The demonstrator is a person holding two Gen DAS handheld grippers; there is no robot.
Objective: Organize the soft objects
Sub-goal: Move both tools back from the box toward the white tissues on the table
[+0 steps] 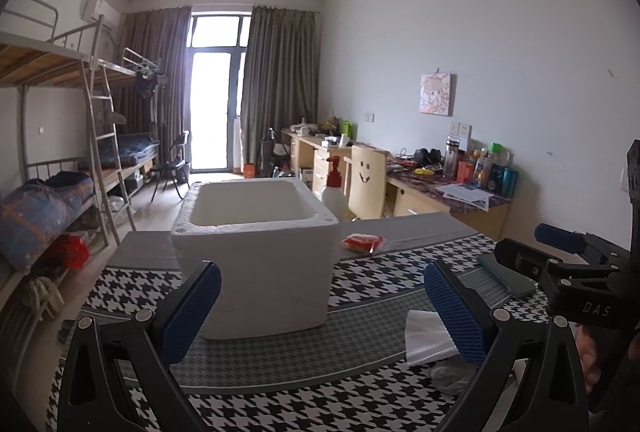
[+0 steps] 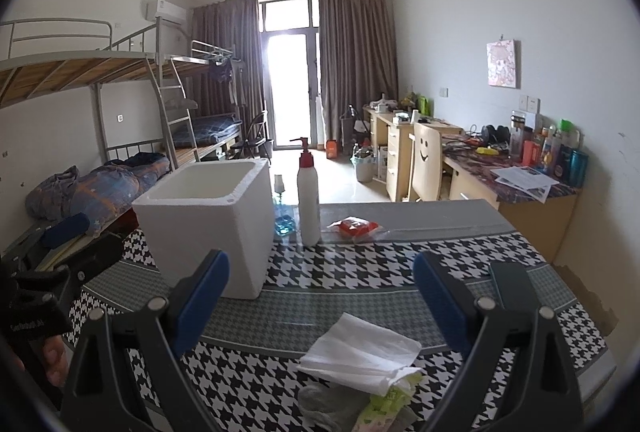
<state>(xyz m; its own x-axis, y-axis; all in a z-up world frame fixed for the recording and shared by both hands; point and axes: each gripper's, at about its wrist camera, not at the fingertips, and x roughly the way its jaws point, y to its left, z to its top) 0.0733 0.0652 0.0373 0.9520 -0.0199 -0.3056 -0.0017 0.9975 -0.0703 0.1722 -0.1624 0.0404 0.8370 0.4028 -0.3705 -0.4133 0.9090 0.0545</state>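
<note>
A white foam box point(image 1: 256, 256) point(image 2: 208, 220) stands open-topped on the houndstooth tablecloth point(image 1: 360, 404). My left gripper point(image 1: 324, 312) is open just in front of it, holding nothing. The right gripper point(image 2: 322, 304) is open too, hovering over a folded white cloth point(image 2: 360, 352) point(image 1: 428, 336). That cloth lies on a grey soft item point(image 2: 320, 404) and a green-and-white packet point(image 2: 384, 404). Farther back sits a red packet point(image 2: 354, 226) point(image 1: 362, 242). A dark flat pad point(image 1: 506, 274) lies at the right, under the right gripper point(image 1: 520, 244) as the left wrist view shows it.
A white pump bottle point(image 2: 308, 192) with a red top and a blue glass item point(image 2: 284, 220) stand behind the box. The table's far edge point(image 2: 400, 208) is grey. Bunk beds point(image 2: 100, 188) are to the left, desks point(image 2: 520, 184) and a chair point(image 2: 426, 160) to the right.
</note>
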